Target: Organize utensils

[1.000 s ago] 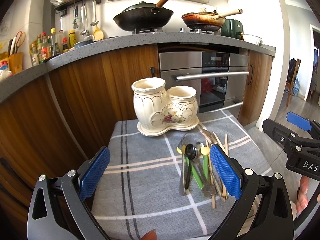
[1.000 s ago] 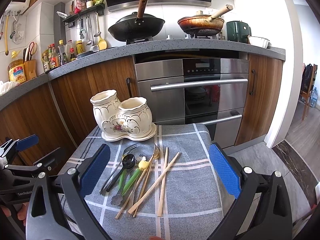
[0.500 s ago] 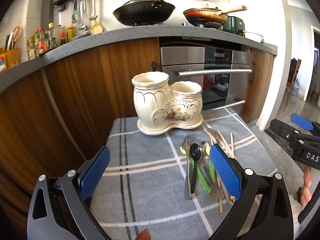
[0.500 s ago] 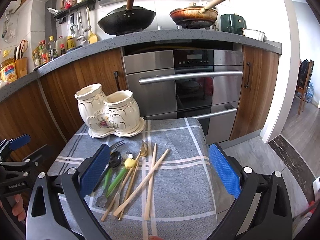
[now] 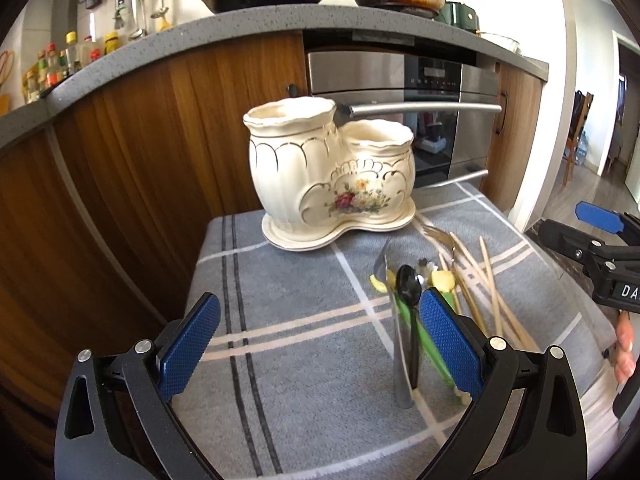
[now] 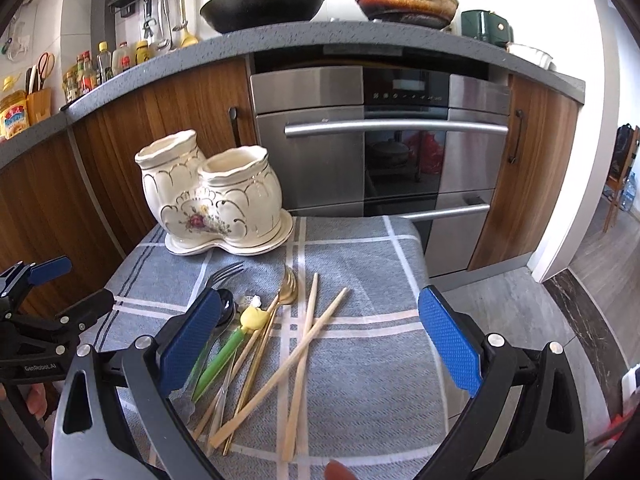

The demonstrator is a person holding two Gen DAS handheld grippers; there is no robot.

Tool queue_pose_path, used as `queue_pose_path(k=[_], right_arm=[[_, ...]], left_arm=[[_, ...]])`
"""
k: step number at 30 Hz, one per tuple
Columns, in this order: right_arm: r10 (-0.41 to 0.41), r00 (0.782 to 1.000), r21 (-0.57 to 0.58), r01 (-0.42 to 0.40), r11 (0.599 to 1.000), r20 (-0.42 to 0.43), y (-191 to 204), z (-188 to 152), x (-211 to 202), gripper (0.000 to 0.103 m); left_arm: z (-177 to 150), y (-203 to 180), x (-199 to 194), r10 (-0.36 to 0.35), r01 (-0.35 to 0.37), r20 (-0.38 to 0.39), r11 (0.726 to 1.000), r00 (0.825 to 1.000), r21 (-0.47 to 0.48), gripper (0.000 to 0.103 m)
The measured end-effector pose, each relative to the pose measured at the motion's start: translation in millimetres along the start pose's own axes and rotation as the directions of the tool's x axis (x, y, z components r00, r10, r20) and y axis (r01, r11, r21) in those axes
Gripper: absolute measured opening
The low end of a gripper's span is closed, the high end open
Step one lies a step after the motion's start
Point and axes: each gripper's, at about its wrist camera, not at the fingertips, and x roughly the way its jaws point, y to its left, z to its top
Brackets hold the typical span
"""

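Observation:
A cream ceramic two-pot utensil holder [image 5: 328, 176] with a flower motif stands empty at the back of a grey plaid cloth [image 5: 300, 344]; it also shows in the right wrist view [image 6: 216, 200]. A pile of utensils lies in front of it: a black spoon [image 5: 408, 292], green-handled pieces [image 6: 224, 356], a gold spoon [image 6: 286, 292], a silver fork [image 6: 222, 274] and wooden chopsticks [image 6: 308, 340]. My left gripper [image 5: 320, 348] is open and empty, left of the pile. My right gripper [image 6: 320, 344] is open and empty, above the chopsticks.
The cloth covers a small table whose right edge [image 6: 424, 280] drops to the floor. Behind stand wooden cabinets [image 5: 140, 140], a steel oven [image 6: 400, 160] and a counter with two pans [image 6: 264, 4]. Each gripper shows at the side of the other's view.
Both grippers have moved lower and closer to the table; the holder and utensils look larger. Both stay open. No utensil has moved.

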Motion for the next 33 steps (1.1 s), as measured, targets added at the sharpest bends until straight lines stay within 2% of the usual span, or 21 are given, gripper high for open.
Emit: queue_pose_path(k=[6, 8, 11, 16, 19, 24, 33], right_arm=[[0.047, 0.998, -0.003, -0.047, 0.999, -0.049, 8, -1, 21, 0.097], [0.075, 0.995, -0.023, -0.077, 0.997, -0.066, 16, -2, 28, 0.094], [0.104, 0.99, -0.075, -0.111, 0.991, -0.092, 33, -2, 41, 0.082], [0.151, 0.976, -0.115, -0.17, 0.979, -0.159, 53, -1, 69, 0.054], [0.159, 0.967, -0.125, -0.186, 0.975, -0.198, 62, -2, 88, 0.043], [0.179, 0.949, -0.128, -0.217, 0.968, -0.258, 67, -9, 108, 0.037], [0.191, 0.94, -0.161, -0.243, 0.957, -0.283, 79, -10, 117, 0.035]], left_arm=[[-4, 9, 17, -0.005, 0.005, -0.019, 1.0, 1.0, -0.003, 0.099], [-5, 13, 21, -0.005, 0.005, -0.025, 1.0, 1.0, -0.011, 0.099], [-7, 16, 26, -0.015, 0.014, -0.027, 1.0, 1.0, -0.02, 0.099], [-8, 20, 32, -0.016, 0.015, -0.033, 1.0, 0.999, -0.018, 0.099], [-8, 24, 34, -0.025, 0.024, -0.041, 0.999, 0.999, -0.028, 0.099], [-10, 28, 38, -0.031, 0.029, -0.045, 0.999, 0.999, -0.039, 0.099], [-12, 26, 43, -0.039, 0.037, -0.053, 0.999, 0.998, -0.035, 0.099]])
